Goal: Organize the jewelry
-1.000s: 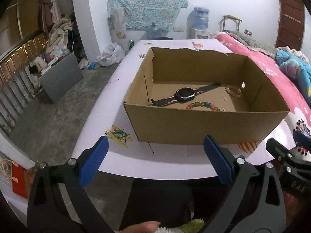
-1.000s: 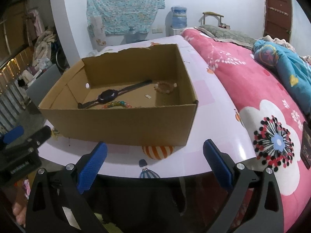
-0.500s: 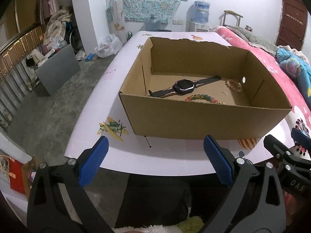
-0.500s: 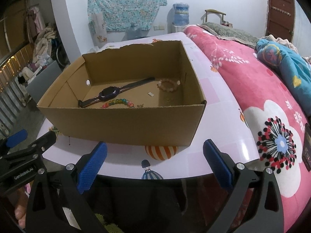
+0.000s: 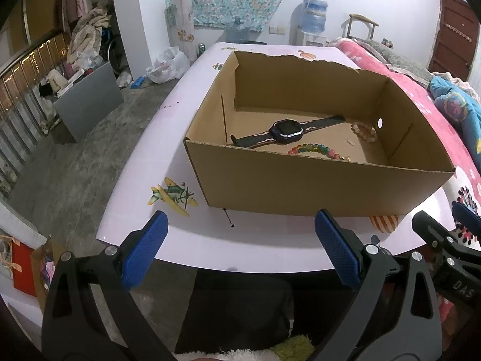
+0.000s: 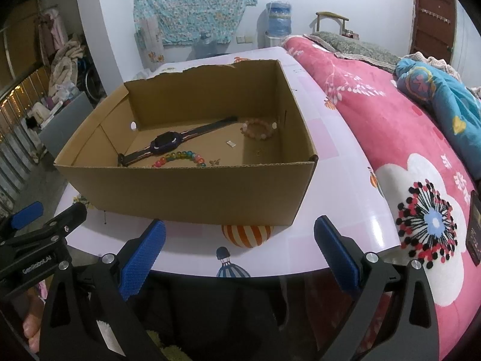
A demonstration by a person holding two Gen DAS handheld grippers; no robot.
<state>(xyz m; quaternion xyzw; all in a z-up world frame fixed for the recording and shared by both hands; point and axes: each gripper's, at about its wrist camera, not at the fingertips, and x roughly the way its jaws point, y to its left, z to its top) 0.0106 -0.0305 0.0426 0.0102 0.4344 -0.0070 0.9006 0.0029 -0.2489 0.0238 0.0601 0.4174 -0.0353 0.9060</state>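
An open cardboard box (image 5: 315, 186) (image 6: 186, 192) stands on a white table (image 5: 144, 162) (image 6: 339, 180). Inside lie a dark wristwatch (image 5: 285, 131) (image 6: 165, 146), a multicoloured bead bracelet (image 5: 312, 150) (image 6: 180, 158), a pale bead bracelet (image 5: 363, 131) (image 6: 258, 129) and a few small pieces (image 6: 231, 143). My left gripper (image 5: 240, 249) is open and empty, short of the table's near edge. My right gripper (image 6: 239, 249) is open and empty too, just before the box's front wall. Each gripper shows at the edge of the other's view.
A pink flowered quilt (image 6: 421, 150) covers a bed right of the table, with a blue blanket (image 6: 445, 96) on it. Left of the table is bare concrete floor (image 5: 75, 165), a grey box (image 5: 87, 105) and a railing. A dark object (image 6: 475, 228) lies on the quilt.
Both grippers have risen and moved closer to the box, so more of its floor and the jewelry shows. Both stayed open. Nothing in the box has moved.
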